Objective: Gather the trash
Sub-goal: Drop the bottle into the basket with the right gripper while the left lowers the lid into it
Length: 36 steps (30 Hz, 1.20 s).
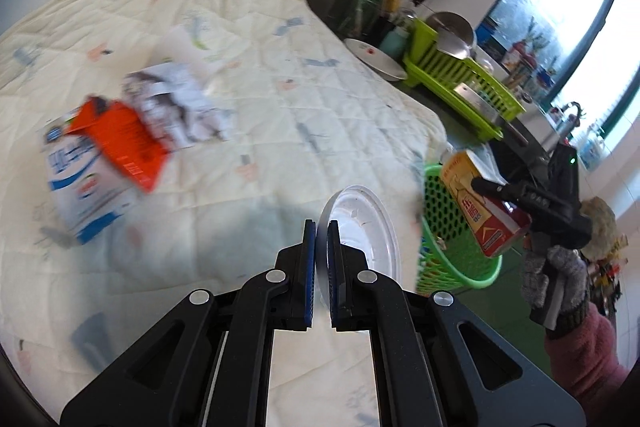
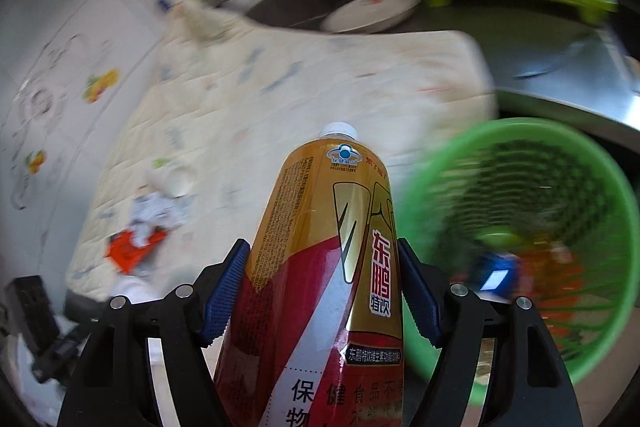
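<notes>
The left claw (image 1: 322, 231) is clenched on a clear plastic lid's (image 1: 362, 223) rim above the quilt (image 1: 248, 39); the right claw (image 2: 322, 283) grasps a gold-and-red bottle (image 2: 320, 267) left of the green basket (image 2: 616, 195)

Tabletop w/ cream quilted cover (image 1: 248, 39); on it an orange carton (image 1: 122, 143), blue-white packet (image 1: 86, 187) partly under it, crumpled printed paper (image 1: 180, 107) just beside, all touching, blurred

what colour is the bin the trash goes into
Bright green, with a perforated mesh wall: the bin shows best in the right wrist view.
</notes>
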Tool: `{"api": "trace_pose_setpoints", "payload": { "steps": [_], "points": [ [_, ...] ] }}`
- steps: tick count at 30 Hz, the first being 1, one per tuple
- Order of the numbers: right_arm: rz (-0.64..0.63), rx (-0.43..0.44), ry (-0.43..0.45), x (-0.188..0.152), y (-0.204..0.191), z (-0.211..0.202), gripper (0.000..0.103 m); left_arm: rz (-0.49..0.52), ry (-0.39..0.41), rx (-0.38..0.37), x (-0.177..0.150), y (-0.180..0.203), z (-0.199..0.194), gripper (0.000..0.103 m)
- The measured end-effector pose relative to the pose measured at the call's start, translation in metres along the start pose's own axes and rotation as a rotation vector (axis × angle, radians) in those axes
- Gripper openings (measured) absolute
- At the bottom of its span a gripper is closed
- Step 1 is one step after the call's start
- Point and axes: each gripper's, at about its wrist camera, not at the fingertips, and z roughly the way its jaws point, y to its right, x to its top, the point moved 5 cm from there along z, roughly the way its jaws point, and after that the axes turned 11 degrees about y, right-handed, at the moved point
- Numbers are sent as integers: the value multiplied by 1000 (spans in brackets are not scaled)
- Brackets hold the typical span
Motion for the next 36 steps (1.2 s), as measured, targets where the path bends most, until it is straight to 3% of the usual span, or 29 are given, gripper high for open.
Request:
{"api": "trace_pose_setpoints", "payload": {
  "steps": [8, 14, 26, 33, 36],
  "points": [
    [-51, -216, -1, 0, 104, 2, 70, 42, -37, -60, 5, 57, 40, 4],
    [-70, -310, -53, -11, 146, 24, 70, 79, -71, -99, 8, 97, 72, 4],
    [-85, -347, -87, -14, 174, 45, 72, 215, -131, -163, -1, 176, 136, 4],
    [-91, -322, -49, -10, 169, 24, 73, 341, -154, -88, -15, 205, 173, 4],
    [-97, -306, -29, -10, 165, 14, 78, 407, -153, -46, -21, 216, 188, 4]
  ]
}}
